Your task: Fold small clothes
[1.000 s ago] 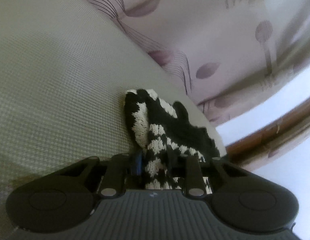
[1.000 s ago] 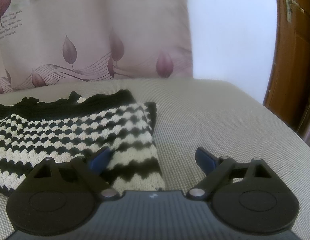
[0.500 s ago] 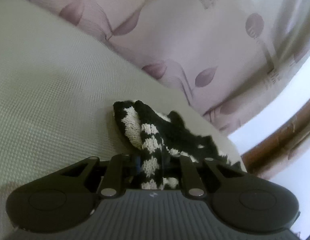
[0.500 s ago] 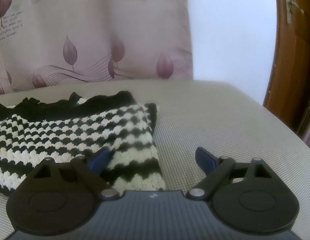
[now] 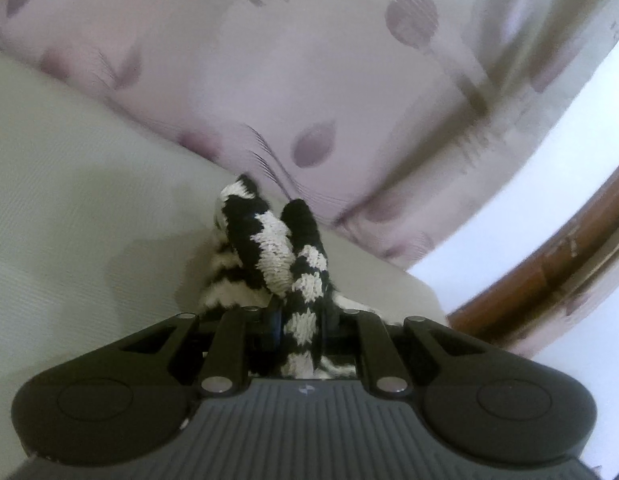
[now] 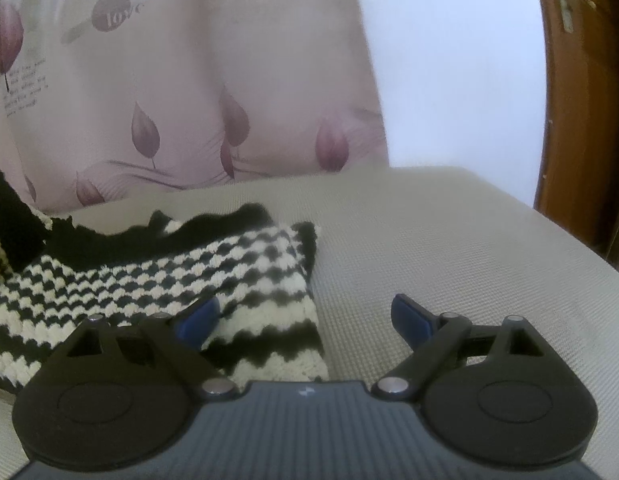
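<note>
Left gripper [image 5: 299,320] has risen, jaws clamping the knit garment [image 5: 269,248].

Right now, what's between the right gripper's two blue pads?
Right wrist view: the black-and-cream knitted garment's edge by one pad, then bare grey mattress; right gripper grips nothing.

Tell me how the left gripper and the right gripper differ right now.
The left gripper is shut on the black and white knitted garment, pinching a bunched fold; the right gripper stands open and holds nothing. The left has lifted its piece of cloth off the grey cushion; the right only has one finger over the flat-lying part, the other over bare cushion. Both share the same black body.
</note>
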`<action>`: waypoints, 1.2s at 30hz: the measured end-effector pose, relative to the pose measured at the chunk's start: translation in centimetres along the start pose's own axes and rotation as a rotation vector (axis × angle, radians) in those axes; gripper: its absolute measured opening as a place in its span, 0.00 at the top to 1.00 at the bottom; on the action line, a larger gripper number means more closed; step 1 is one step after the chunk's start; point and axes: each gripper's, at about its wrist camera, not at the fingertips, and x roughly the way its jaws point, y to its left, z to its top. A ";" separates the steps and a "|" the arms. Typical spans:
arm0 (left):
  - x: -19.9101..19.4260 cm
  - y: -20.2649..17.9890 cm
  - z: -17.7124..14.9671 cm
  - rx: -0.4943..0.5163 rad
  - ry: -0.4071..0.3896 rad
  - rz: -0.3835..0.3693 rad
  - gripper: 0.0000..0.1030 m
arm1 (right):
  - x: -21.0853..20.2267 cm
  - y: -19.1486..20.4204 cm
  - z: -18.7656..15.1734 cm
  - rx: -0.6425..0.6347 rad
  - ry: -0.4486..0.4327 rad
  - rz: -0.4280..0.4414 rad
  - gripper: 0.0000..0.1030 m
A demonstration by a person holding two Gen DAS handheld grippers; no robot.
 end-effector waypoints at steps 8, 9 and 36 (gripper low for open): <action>4.1 -3.0 -4.8 0.006 0.082 -0.127 0.83 | -2.9 -1.8 0.4 0.173 -0.112 0.144 0.09; 4.5 -3.0 -5.3 0.020 0.084 -0.145 0.83 | -3.6 -2.1 0.7 0.239 -0.119 0.221 0.09; 2.9 -4.0 -10.7 0.348 -0.055 -0.238 0.38 | 8.1 6.5 4.8 0.659 0.460 0.712 0.75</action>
